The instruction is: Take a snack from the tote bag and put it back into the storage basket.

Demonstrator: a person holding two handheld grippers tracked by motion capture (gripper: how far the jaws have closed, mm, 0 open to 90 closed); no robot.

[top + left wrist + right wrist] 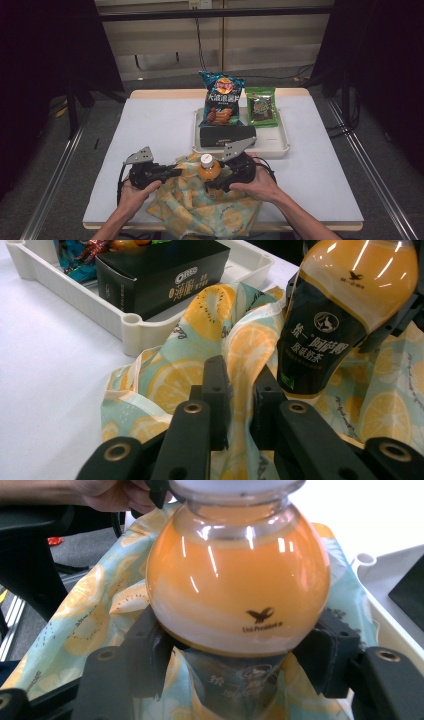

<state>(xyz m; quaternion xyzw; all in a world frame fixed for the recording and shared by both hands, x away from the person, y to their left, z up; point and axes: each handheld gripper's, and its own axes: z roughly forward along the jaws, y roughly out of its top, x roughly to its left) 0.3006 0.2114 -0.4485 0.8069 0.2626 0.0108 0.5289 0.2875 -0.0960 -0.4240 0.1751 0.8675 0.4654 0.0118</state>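
The orange drink bottle (209, 170) stands upright near the front middle of the table (150, 125), over a fruit-print cloth bag (200, 202) with orange and kiwi slices on a pale green ground. The right gripper (220, 176) is clamped on the bottle just below its bulging shoulder, one pad on each side of the dark label, as the right gripper view shows; the white cap sits above the jaws. The left gripper (172, 171) lies just to the bottle's left, its jaws nearly together with a fold of the bag's fabric pinched between them; whether the pads press it firmly I cannot tell for certain, though the cloth sits in the narrow gap. Just behind the bag is a white tray (285, 142), its near corner close to the cloth. Inside it lies a black Oreo box (227, 135) along the front wall, with a blue chip bag (220, 100) and a green snack packet (262, 107) propped behind it. The tray rim stands between the bottle and those snacks.
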